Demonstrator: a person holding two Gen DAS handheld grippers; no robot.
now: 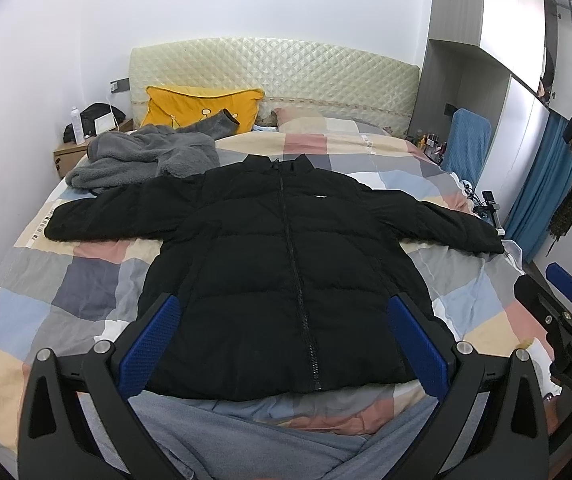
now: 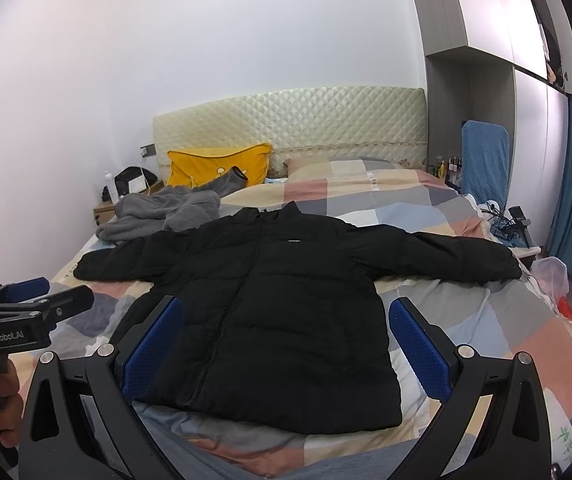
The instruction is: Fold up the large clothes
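Clearly the black puffer jacket (image 1: 286, 264) looks bulky, soft, slippery; both the left gripper (image 1: 284, 344) and right gripper (image 2: 286, 346) hang spread, empty, near its hem; probably pinch the cuffs

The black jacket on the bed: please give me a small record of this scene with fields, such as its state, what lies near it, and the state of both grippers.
garment: black puffer jacket, front side up
zipper: closed
sleeves: both spread outward, not folded
surface: patchwork quilt on the bed
nearby: grey fleece garment at the jacket's far left shoulder; yellow pillow against the headboard
left gripper: open, holding nothing, above the jacket's hem
right gripper: open, holding nothing, above the jacket's hem
folding: not yet begun
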